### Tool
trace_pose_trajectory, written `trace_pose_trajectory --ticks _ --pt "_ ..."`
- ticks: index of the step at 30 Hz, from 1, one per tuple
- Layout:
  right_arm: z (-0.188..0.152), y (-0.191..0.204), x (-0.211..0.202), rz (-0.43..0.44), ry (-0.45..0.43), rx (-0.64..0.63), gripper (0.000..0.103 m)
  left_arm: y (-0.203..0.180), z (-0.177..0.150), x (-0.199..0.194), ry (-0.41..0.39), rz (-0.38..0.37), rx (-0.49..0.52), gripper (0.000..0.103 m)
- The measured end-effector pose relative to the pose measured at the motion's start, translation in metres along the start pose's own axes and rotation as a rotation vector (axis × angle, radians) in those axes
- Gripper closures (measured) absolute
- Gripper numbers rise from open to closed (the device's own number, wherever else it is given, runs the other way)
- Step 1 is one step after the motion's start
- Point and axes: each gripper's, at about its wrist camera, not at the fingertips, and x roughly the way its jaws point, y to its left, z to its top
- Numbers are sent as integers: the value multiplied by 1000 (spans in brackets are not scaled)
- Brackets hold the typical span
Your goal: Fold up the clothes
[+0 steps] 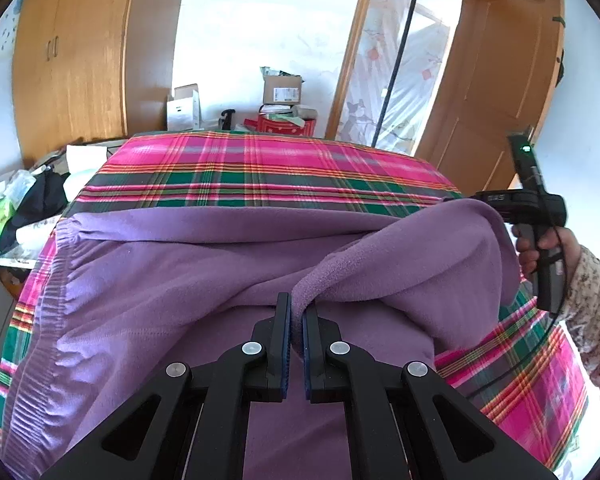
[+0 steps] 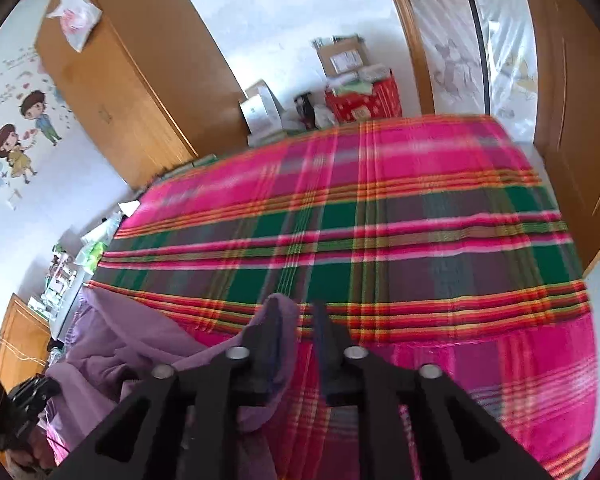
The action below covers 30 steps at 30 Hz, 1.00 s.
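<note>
A purple fleece garment (image 1: 172, 280) lies spread on the plaid bedcover (image 1: 260, 176), its gathered elastic band along the left side. My left gripper (image 1: 297, 304) is shut on a raised fold of this garment near the front. The fold runs up to the right towards a person's hand (image 1: 540, 248) on the other gripper's handle. In the right wrist view, my right gripper (image 2: 298, 308) is open. A corner of the purple garment (image 2: 284, 360) drapes over its left finger (image 2: 274, 320), and plaid shows through the gap. The picture there is blurred.
The bed (image 2: 420, 240) stretches far ahead under its pink and green plaid. Cardboard boxes (image 1: 282, 90) and a red box stand by the far wall. A wooden wardrobe (image 1: 72, 64) is at the left, an open door (image 1: 508, 72) at the right, and a cluttered side table (image 1: 16, 208) beside the bed.
</note>
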Motion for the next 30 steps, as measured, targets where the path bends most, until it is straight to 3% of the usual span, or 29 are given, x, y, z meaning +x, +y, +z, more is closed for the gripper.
trace_pose_trajectory --ticks 7,11,17,23,25,28,30 --pt "-31 11 -60 47 -97 -67 69 2 -1 4 9 2 -15 98" --pt "-55 16 -78 97 -100 -76 68 2 -3 2 11 4 -15 98" --pt "-96 39 -76 72 -34 -195 68 1 -4 2 13 7 -16 98" --pt "-114 44 -75 127 -32 -178 68 -4 -7 0 12 9 -16 98" --pt "-116 43 -70 87 -22 -176 68 -4 -7 -1 14 10 -16 97" --pt "-115 43 -66 71 -25 -162 82 -6 -7 0 19 13 -7 97" --pt "-114 46 -67 56 -43 -175 87 -7 -7 0 19 11 -5 97"
